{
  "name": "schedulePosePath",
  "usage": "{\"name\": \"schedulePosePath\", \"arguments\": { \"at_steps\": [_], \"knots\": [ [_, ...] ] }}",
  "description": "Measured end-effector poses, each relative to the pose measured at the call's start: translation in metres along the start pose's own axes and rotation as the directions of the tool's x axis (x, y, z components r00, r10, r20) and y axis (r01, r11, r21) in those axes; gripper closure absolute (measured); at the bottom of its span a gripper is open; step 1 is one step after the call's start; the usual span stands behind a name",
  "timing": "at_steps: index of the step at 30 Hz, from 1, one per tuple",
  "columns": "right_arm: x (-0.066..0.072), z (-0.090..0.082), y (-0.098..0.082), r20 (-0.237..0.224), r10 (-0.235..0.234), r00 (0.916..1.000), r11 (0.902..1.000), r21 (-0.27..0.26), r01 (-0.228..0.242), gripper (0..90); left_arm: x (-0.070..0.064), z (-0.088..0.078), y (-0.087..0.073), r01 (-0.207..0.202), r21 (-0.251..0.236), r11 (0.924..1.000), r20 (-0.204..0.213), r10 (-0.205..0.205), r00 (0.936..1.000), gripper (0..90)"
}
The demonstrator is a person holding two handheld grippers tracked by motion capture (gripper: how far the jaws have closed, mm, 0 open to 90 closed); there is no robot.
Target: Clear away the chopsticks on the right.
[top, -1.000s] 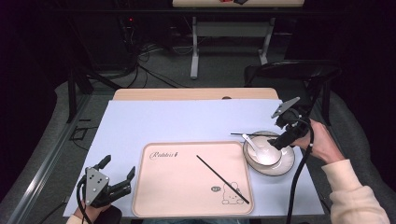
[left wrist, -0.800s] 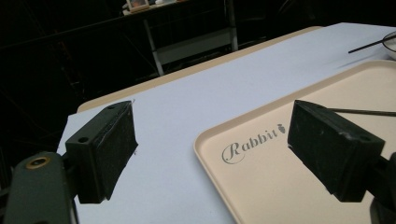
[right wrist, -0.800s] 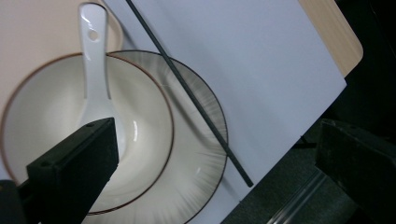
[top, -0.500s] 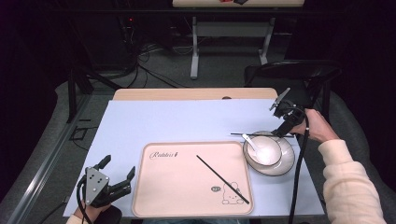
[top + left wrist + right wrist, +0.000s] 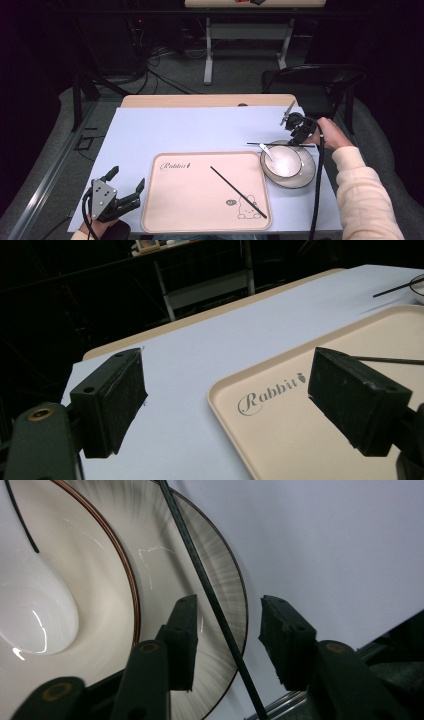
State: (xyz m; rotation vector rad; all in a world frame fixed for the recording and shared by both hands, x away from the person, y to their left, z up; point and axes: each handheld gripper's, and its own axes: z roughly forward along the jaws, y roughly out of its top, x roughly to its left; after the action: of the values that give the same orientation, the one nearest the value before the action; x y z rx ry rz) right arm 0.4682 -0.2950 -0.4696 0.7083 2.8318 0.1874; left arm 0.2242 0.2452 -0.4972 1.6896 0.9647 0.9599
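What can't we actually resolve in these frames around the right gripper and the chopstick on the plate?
- Right gripper pads against chopstick: gaps show on both sides; contact unclear.
- High view: the jaws are too small to read.
- Spoon in bowl: its handle is cut off in the right gripper view.

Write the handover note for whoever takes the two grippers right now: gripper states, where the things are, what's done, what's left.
Right gripper: over the far rim of the plate, jaws just closing around the black chopstick that lies across that rim; the pads do not yet press on it.
Left gripper: open, holding nothing, at the near left corner of the table beside the tray.
Things: the bowl with a white spoon sits on the plate, right of the tray. The second chopstick lies slanted on the tray.
Done: right gripper lined up on the chopstick.
Left: probably close on it, lift it, and place it.
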Motion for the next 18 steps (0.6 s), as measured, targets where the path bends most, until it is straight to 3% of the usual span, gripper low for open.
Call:
{"name": "schedulePosePath", "arguments": {
  "at_steps": [3, 7, 18],
  "knots": [
    [0.001, 0.007, 0.003, -0.031, -0.021, 0.9993, 0.9993, 0.029, 0.022, 64.4, 0.000, 0.000, 0.000, 0.001, -0.001, 1.0000, -0.001, -0.001, 1.0000, 15.2],
    [0.001, 0.012, 0.008, -0.038, -0.056, 0.9977, 0.9966, 0.059, 0.058, 67.1, 0.000, 0.000, 0.000, 0.000, 0.000, 1.0000, 0.001, 0.000, 1.0000, 15.2],
    [0.003, 0.030, 0.010, -0.050, -0.080, 0.9955, 0.9903, 0.110, 0.085, 75.5, 0.000, 0.000, 0.000, 0.000, 0.000, 1.0000, 0.001, 0.000, 1.0000, 15.2]
  ]
}}
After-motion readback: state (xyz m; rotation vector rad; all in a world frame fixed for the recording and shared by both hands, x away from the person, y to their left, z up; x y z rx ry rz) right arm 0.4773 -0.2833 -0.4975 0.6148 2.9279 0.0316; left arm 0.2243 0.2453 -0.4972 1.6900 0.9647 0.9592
